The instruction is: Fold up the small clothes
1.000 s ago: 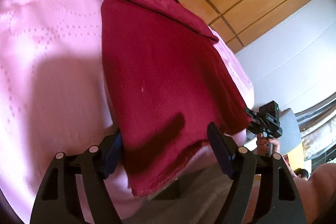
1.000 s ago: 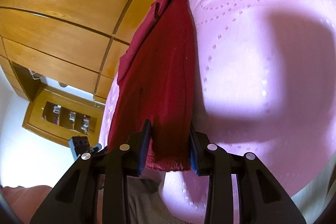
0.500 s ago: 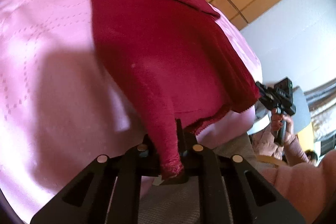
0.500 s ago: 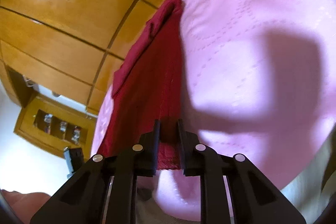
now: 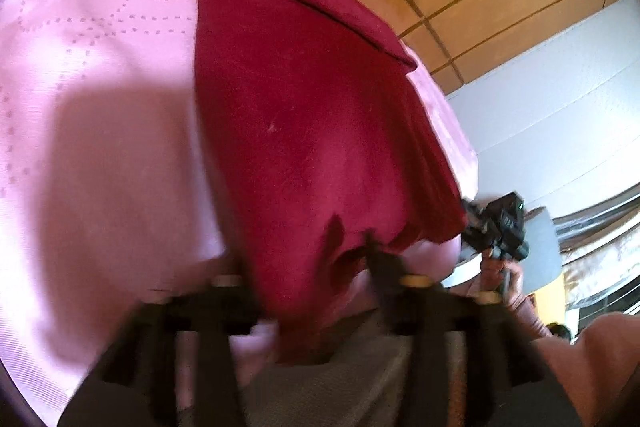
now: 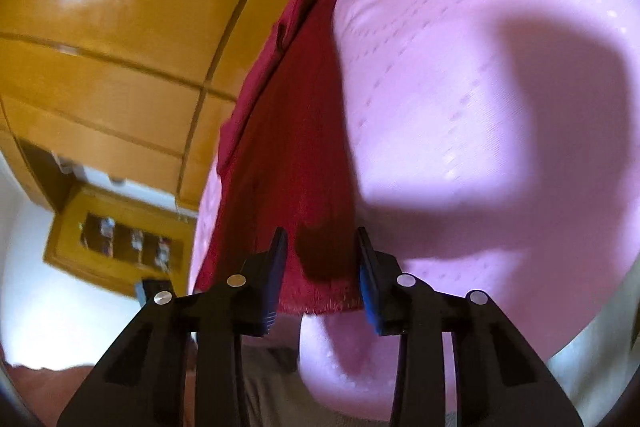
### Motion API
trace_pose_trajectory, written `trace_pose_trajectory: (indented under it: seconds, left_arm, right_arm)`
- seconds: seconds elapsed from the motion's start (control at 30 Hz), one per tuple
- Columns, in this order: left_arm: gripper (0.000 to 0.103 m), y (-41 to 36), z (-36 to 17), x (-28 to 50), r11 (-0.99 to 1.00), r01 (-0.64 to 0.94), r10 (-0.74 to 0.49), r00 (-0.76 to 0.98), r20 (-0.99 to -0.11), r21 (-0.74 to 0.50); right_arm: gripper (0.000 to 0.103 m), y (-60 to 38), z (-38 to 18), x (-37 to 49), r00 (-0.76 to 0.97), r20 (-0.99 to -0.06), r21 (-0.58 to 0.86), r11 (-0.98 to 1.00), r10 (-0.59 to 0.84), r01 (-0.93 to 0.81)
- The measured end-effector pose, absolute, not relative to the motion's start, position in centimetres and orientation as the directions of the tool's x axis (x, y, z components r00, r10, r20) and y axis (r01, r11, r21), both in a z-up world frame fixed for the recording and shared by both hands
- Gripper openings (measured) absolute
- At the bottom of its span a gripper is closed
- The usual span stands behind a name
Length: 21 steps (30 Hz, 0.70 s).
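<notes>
Fabric first: the red garment (image 5: 312,131) is a soft, slightly fuzzy knit in deep crimson, with a folded-over band along its far end and a rougher, fraying hem at the near end. It lies stretched out lengthwise on the pink bedspread (image 5: 100,155), running from the far edge down to the near edge, where the hem hangs a bit over the side. The bedspread is smooth and a little shiny, with curving lines of stitched dots across it.

In the right wrist view the garment (image 6: 296,155) looks like a long narrow wedge, and the right gripper (image 6: 322,267) has its jaws spread apart on either side of the near hem, blue pads showing, not pinching anything. The left gripper (image 5: 312,291) is badly motion-blurred; its fingers also sit apart with the near corner of the cloth drooping between them, nothing clamped as far as I can see.

Room-wise: glossy wooden wardrobe panels (image 6: 120,47) stand behind the bed, a small wooden shelf unit (image 6: 120,239) sits on the white wall, and dark shadows fall across the pink cover.
</notes>
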State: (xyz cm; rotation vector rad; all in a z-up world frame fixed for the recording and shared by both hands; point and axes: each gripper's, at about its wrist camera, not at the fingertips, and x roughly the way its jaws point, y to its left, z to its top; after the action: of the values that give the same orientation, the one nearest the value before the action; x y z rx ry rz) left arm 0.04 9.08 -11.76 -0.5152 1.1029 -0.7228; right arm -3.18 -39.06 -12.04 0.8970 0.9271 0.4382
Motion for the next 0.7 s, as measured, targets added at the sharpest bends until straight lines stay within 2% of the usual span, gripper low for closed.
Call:
trace_pose_trajectory:
  seconds: [0.07, 0.1, 0.17, 0.2, 0.23, 0.33, 0.43, 0.7]
  left_arm:
    - [0.051, 8.5, -11.7, 0.3, 0.658, 0.261, -0.752, 0.272, -0.600, -0.706]
    - [0.050, 8.1, -11.8, 0.5, 0.664, 0.268, -0.747, 0.267, -0.609, -0.698]
    - [0.034, 7.8, -12.0, 0.6, 0.672, 0.277, -0.741, 0.253, -0.623, -0.687]
    - [0.012, 7.6, -12.1, 0.6, 0.679, 0.283, -0.734, 0.230, -0.639, -0.678]
    - [0.006, 7.3, -12.2, 0.7, 0.687, 0.289, -0.725, 0.220, -0.653, -0.666]
    - [0.005, 7.6, -11.1, 0.2, 0.693, 0.318, -0.719, 0.244, -0.651, -0.647]
    - [0.004, 8.2, -9.6, 0.0, 0.683, 0.332, -0.730, 0.274, -0.626, -0.651]
    - [0.004, 9.2, -5.6, -1.4, 0.634, 0.387, -0.774, 0.307, -0.554, -0.670]
  right_arm:
    - [0.026, -38.3, -11.4, -3.5, 0.534, -0.515, 0.795, 0.607, 0.671, 0.005]
    - [0.026, -38.2, -11.2, -3.5, 0.537, -0.524, 0.784, 0.621, 0.661, 0.001]
    - [0.015, -38.3, -11.1, -3.5, 0.556, -0.522, 0.784, 0.621, 0.646, 0.015]
    - [0.015, -38.4, -11.2, -3.5, 0.568, -0.516, 0.792, 0.610, 0.641, 0.031]
    - [0.012, -38.6, -11.4, -3.4, 0.575, -0.517, 0.793, 0.607, 0.633, 0.045]
    - [0.010, -39.5, -11.4, -3.8, 0.615, -0.499, 0.806, 0.588, 0.611, 0.069]
    - [0.008, -41.1, -10.9, -4.3, 0.666, -0.431, 0.848, 0.526, 0.609, 0.069]
    - [0.008, -40.9, -6.7, -6.0, 0.720, -0.294, 0.859, 0.504, 0.629, -0.090]
